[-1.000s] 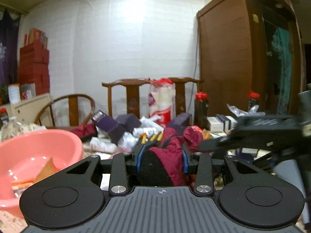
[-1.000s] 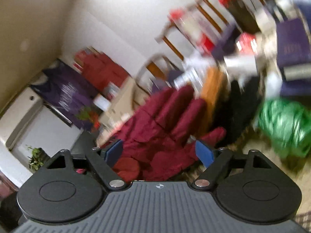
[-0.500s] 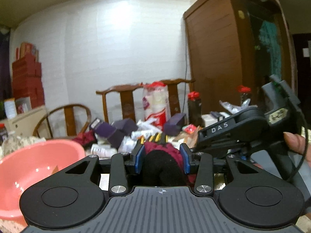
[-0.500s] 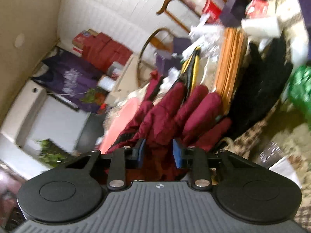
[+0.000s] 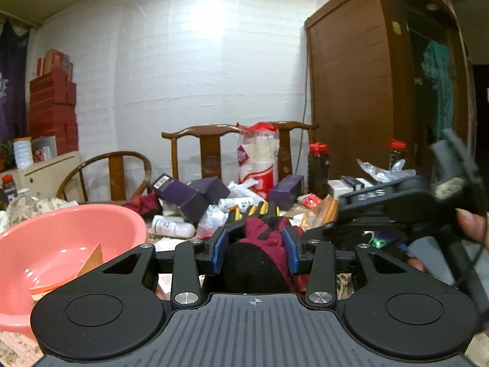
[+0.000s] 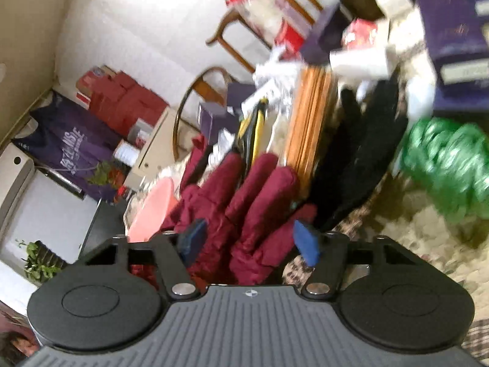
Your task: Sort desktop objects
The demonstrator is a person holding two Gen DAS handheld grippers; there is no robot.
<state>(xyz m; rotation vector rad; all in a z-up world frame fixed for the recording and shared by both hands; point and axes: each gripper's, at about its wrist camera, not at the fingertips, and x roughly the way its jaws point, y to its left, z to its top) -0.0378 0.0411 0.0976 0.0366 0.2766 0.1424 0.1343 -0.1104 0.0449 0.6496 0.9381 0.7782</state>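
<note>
The left gripper [image 5: 255,252] is held nearly level, its blue pads [image 5: 219,252] pressed against the cuff of a maroon glove [image 5: 269,238]. The right gripper [image 6: 249,241] is tilted downward and rolled; its jaws have just been opening, and the glove's fingers lie between the separated pads [image 6: 307,243].

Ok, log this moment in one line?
left tool: shut on maroon glove | right tool: jaws just opened, glove between, unpinched | pink basin: waiting
</note>
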